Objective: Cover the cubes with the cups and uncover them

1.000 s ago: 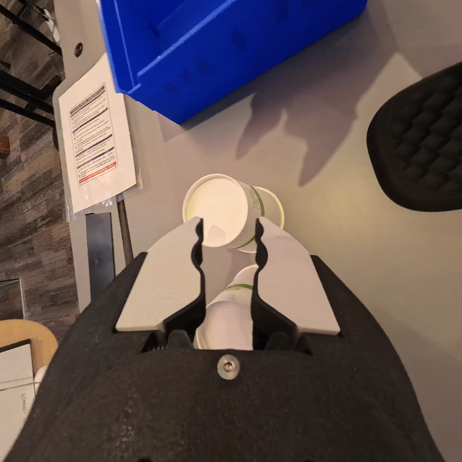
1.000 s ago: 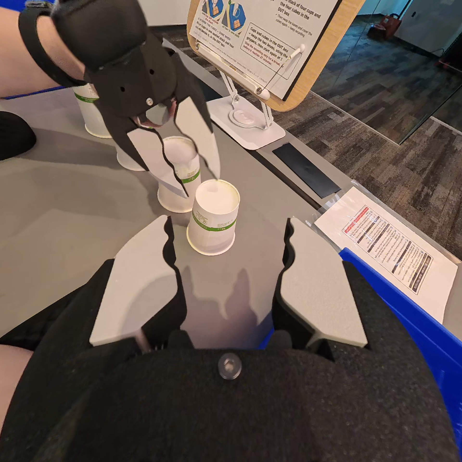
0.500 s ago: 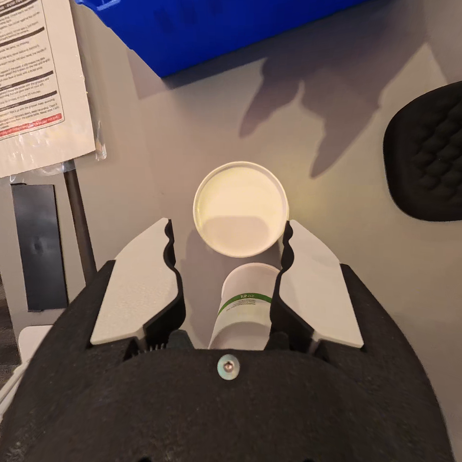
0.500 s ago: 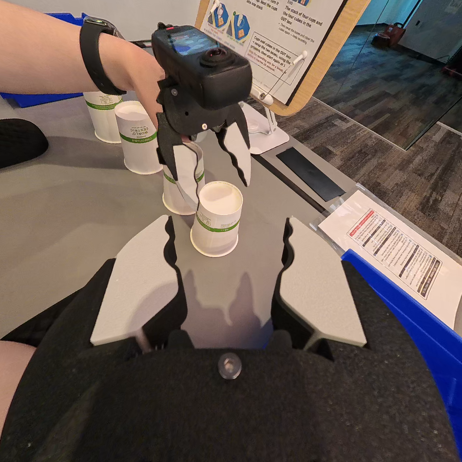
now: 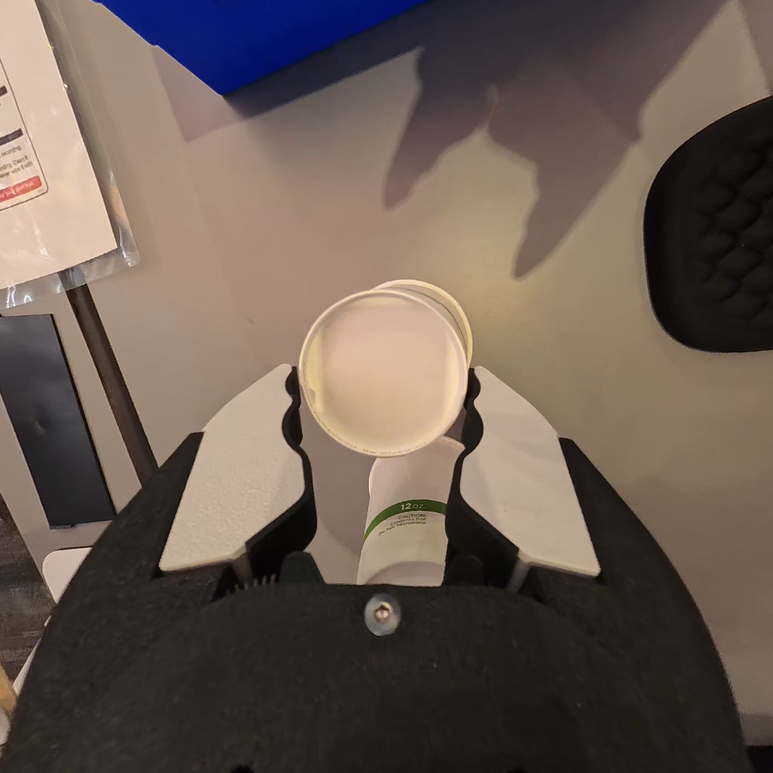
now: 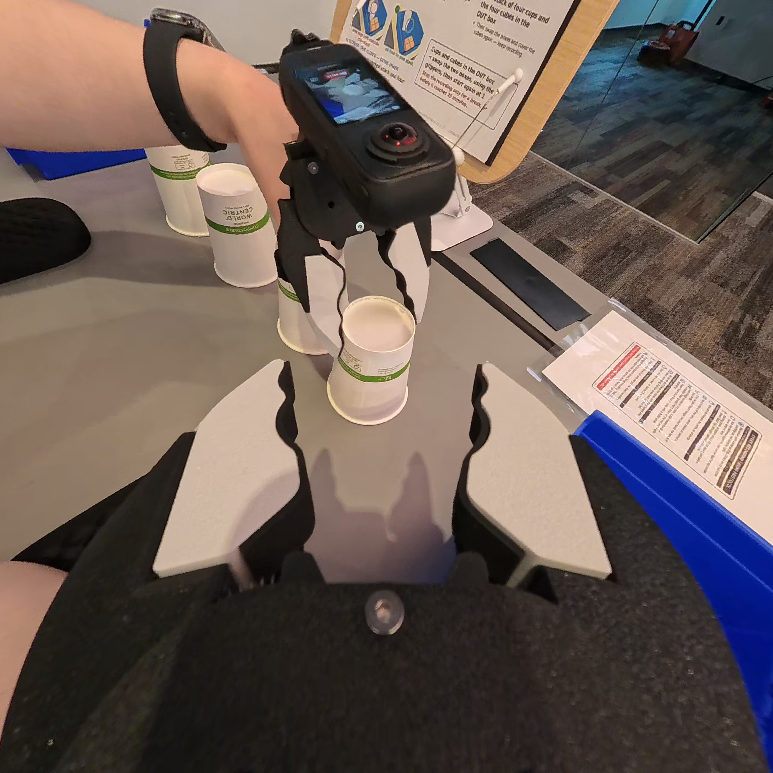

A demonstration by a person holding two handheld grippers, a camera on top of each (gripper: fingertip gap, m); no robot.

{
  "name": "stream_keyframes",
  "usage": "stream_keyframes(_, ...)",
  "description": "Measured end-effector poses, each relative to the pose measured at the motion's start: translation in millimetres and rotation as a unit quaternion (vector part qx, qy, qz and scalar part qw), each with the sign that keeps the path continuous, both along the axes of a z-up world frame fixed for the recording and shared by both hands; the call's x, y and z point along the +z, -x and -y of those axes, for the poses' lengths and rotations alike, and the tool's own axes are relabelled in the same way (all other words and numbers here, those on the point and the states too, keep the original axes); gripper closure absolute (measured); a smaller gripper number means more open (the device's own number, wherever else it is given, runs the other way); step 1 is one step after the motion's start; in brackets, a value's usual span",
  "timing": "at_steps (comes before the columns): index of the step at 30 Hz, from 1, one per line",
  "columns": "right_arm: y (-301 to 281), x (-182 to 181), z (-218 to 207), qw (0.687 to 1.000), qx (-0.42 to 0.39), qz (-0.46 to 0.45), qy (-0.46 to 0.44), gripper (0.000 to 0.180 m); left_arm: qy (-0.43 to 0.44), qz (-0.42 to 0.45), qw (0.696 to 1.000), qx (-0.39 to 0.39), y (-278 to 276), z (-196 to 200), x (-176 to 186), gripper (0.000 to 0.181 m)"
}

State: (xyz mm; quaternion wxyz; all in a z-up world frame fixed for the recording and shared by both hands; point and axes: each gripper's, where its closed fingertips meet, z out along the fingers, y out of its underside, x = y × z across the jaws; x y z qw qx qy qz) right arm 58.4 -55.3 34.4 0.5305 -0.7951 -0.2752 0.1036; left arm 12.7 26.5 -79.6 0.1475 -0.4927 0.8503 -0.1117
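Several white paper cups with green bands stand upside down in a row on the grey table (image 6: 125,355). No cube is in view. My left gripper (image 5: 382,376) comes down from above on the nearest cup (image 5: 382,372). Its fingers (image 5: 247,460) press the cup's sides near the top. In the right wrist view the left gripper (image 6: 374,318) straddles that cup (image 6: 372,368), which stands on the table. The second cup (image 5: 403,523) is right behind it (image 6: 295,330). Two more cups (image 6: 238,226) stand farther back. My right gripper (image 6: 381,370) is open and empty, just short of the nearest cup.
A blue bin (image 6: 690,523) is at the right, also in the left wrist view (image 5: 251,37). A laminated sheet (image 6: 669,418) lies by the table edge. A black padded rest (image 6: 37,238) is at the left. An instruction board on a stand (image 6: 481,62) is at the back.
My left gripper opened wide, came down over the nearest cup and narrowed its jaws onto the cup's sides. My right gripper has stayed open in the same place.
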Motion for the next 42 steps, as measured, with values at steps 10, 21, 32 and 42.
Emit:
stream_keyframes(10,-1.5,-2.0,1.3,1.0,0.002,-0.007,0.003,0.099,0.013,-0.022,1.0,-0.003,-1.7,4.3,-6.5,0.104)
stream_keyframes(21,-1.0,-4.7,1.2,1.0,0.007,-0.008,0.009,0.1,0.039,-0.016,0.999,0.002,-3.2,9.0,1.9,0.105)
stream_keyframes(32,5.7,24.2,-1.0,0.997,0.027,-0.022,-0.07,0.101,0.085,0.147,0.985,0.037,2.9,6.5,74.3,0.105)
stream_keyframes(42,11.0,79.6,-18.3,0.968,0.057,-0.175,-0.171,0.109,0.107,0.363,0.922,0.079,37.1,-4.6,199.5,0.105)
